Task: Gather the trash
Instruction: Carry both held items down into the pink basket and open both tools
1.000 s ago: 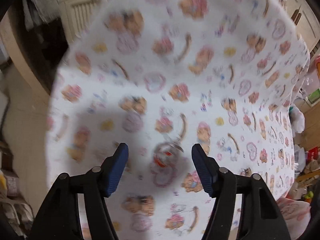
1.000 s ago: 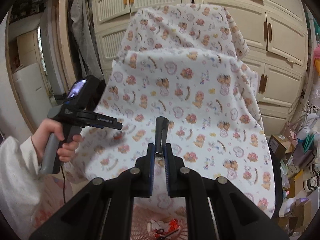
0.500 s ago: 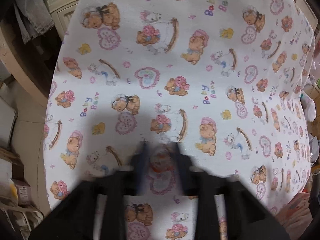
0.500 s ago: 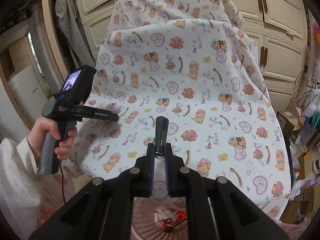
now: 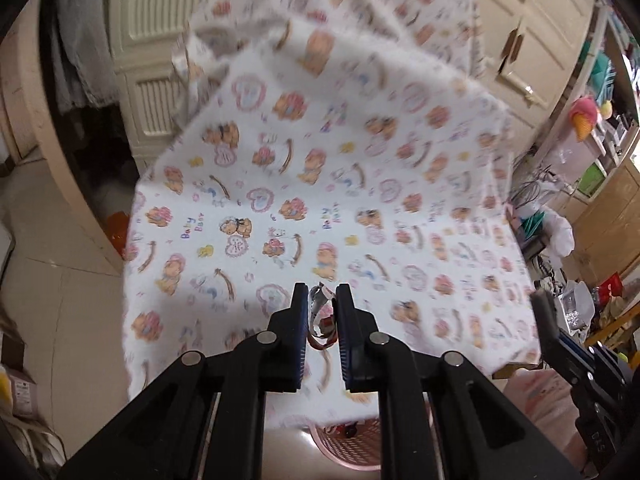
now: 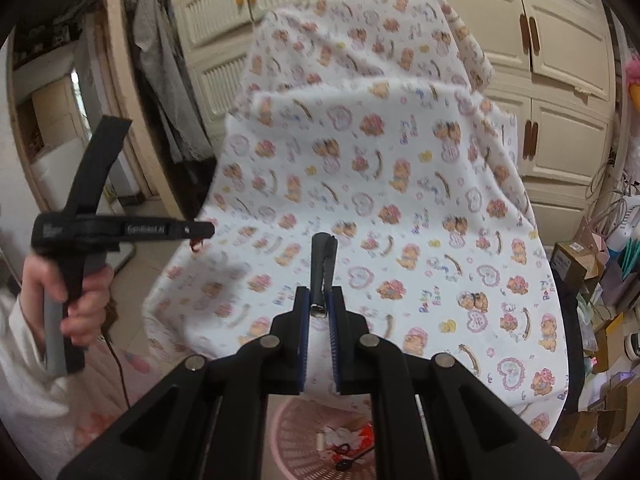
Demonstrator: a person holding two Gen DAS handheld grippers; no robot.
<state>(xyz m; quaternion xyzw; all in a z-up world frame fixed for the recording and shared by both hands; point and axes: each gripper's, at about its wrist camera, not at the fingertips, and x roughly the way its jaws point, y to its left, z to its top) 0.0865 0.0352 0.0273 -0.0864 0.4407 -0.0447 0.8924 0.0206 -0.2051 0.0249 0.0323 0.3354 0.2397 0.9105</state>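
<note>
My left gripper (image 5: 321,294) is shut on a small crumpled wrapper (image 5: 320,312) with red and silver on it, held above the bear-print blanket (image 5: 360,184). From the right wrist view the left gripper (image 6: 200,229) hangs in the air at the left with the red scrap (image 6: 195,245) under its tips. My right gripper (image 6: 319,300) is shut on a dark flattened tube-like piece (image 6: 322,264) that sticks up between the pads. A pink basket (image 6: 296,432) with several bits of trash stands on the floor below both grippers; it also shows in the left wrist view (image 5: 352,452).
The blanket covers a chair. Cream cupboard doors (image 6: 560,60) stand behind it. Boxes and clutter (image 6: 592,280) fill the right side. Clothes (image 6: 160,60) hang at the left. My right gripper's side (image 5: 568,344) shows at the right edge of the left wrist view.
My left gripper closed on the wrapper on the blanket and lifted it away, pulling back. The right gripper stayed shut on its dark piece and shifted slightly.
</note>
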